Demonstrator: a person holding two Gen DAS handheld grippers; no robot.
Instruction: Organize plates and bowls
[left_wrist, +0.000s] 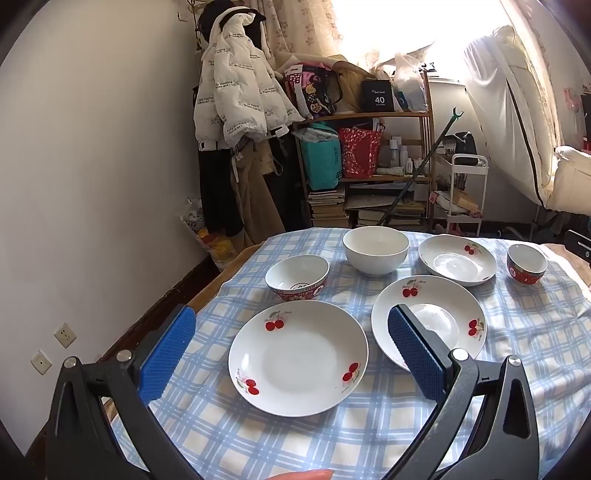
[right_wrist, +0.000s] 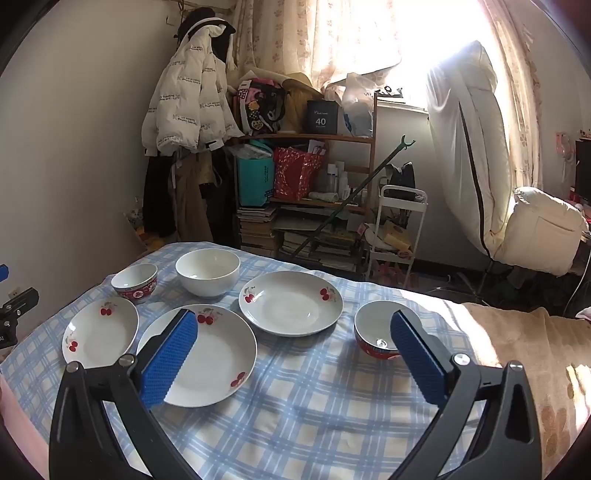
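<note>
Three white plates with red cherries lie on the blue checked tablecloth (left_wrist: 332, 435): a near one (left_wrist: 298, 358), a middle one (left_wrist: 436, 314) and a far one (left_wrist: 457, 260). Behind them stand a plain white bowl (left_wrist: 376, 250) and two red-patterned bowls, one left (left_wrist: 297, 277) and one far right (left_wrist: 526, 264). My left gripper (left_wrist: 291, 314) hovers open over the near plate, holding nothing. In the right wrist view, my right gripper (right_wrist: 294, 316) is open and empty above the cloth, between the middle plate (right_wrist: 214, 358) and the right red bowl (right_wrist: 373, 328). The far plate (right_wrist: 291, 302) and white bowl (right_wrist: 207, 272) lie beyond.
A wooden shelf (right_wrist: 306, 138) with bags and stacked books stands behind the table, beside a white jacket (left_wrist: 236, 85) on a rack. A white trolley (right_wrist: 400, 229) stands to the right. A beige blanket (right_wrist: 535, 350) covers the table's right end. A person's fingertip (left_wrist: 303, 474) shows at the bottom edge.
</note>
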